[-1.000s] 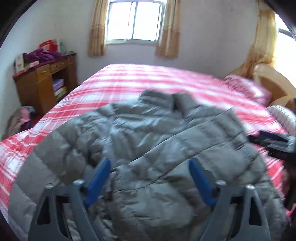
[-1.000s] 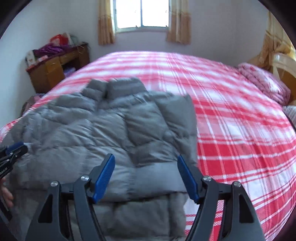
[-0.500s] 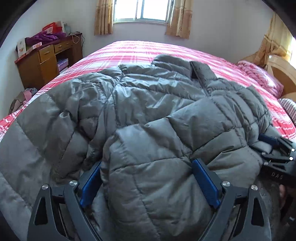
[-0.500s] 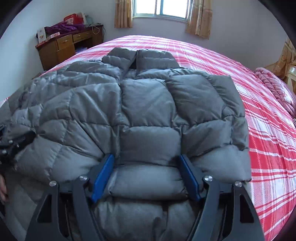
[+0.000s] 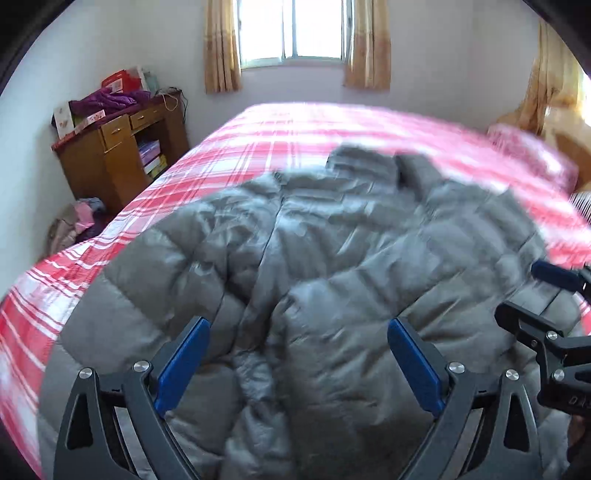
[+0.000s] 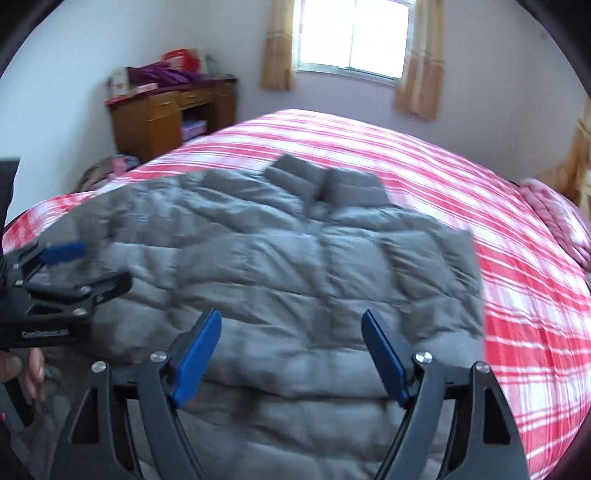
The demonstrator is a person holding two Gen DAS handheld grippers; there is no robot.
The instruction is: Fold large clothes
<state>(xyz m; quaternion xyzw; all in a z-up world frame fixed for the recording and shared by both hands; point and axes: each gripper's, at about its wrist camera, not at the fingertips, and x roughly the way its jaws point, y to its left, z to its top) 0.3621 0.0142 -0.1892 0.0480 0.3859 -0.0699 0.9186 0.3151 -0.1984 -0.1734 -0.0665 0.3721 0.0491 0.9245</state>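
Note:
A large grey puffer jacket (image 5: 332, 258) lies spread on the red plaid bed (image 5: 295, 125), collar toward the far side. In the left wrist view my left gripper (image 5: 297, 328) hovers over the jacket's near part. Its jaws are opening and the blue pads stand clear of the fabric. My right gripper (image 6: 290, 317) also hangs above the jacket (image 6: 295, 258) near its hem, jaws opening, with nothing pinched. Each gripper shows in the other's view: the right gripper (image 5: 546, 325) at the right edge, the left gripper (image 6: 66, 273) at the left edge, held by a hand (image 6: 22, 373).
A wooden desk (image 5: 122, 155) piled with purple cloth and boxes stands at the far left wall. A heap of clothes (image 5: 74, 225) lies on the floor beside the bed. A pink pillow (image 6: 554, 218) rests at the right. A curtained window (image 5: 295, 33) is in the far wall.
Half a second ago both grippers were pushed into the puffy jacket. Now both have drawn back and stand wider, and the jacket lies flatter on the bed.

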